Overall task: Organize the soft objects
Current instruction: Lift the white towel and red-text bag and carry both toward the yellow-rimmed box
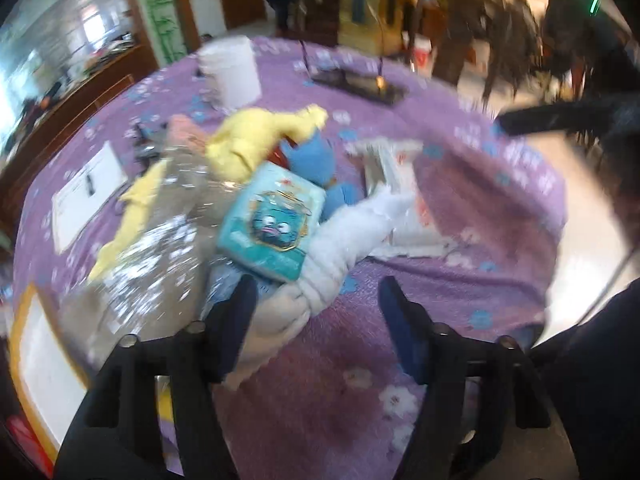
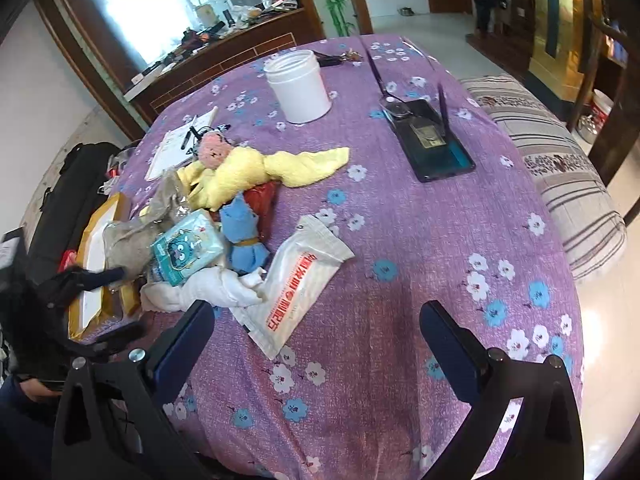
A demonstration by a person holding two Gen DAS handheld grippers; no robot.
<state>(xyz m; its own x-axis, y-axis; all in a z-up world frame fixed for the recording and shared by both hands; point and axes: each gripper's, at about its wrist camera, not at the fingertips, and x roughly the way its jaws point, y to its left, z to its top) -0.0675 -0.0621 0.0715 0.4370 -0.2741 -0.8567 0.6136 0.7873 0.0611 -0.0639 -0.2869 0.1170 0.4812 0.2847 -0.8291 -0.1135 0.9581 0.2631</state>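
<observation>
**Soft things heaped at one side of a flowered table**

A round table under a purple flowered cloth (image 2: 400, 240) fills both views. A striped cushion (image 2: 560, 184) lies beyond its far right edge in the right wrist view.

On the cloth stand a white tub (image 2: 298, 88), open at the top, and a dark tray (image 2: 432, 140) with two thin sticks leaning out of it, both well apart from the heap.

The soft things sit together on the left side: a twisted yellow towel (image 2: 256, 172) lies across the top, with a small pink toy (image 2: 214, 150) against it. Below it come a blue cloth (image 2: 242, 240) tied with a band, a teal tissue pack (image 2: 188, 248) with a cartoon face, and a crumpled clear bag (image 2: 160, 204). A rolled white towel (image 2: 216, 286) lies nearest, touching a flat white packet (image 2: 298, 280) printed in red.

The right gripper (image 2: 318, 320) hangs over bare cloth, jaws wide apart, nothing between them.

The left gripper (image 1: 316, 292) has its jaws partly apart; one finger (image 1: 240, 308) lies against the white towel (image 1: 340, 240), the other stands clear over the cloth. No clamp on it shows. This view is blurred.
</observation>
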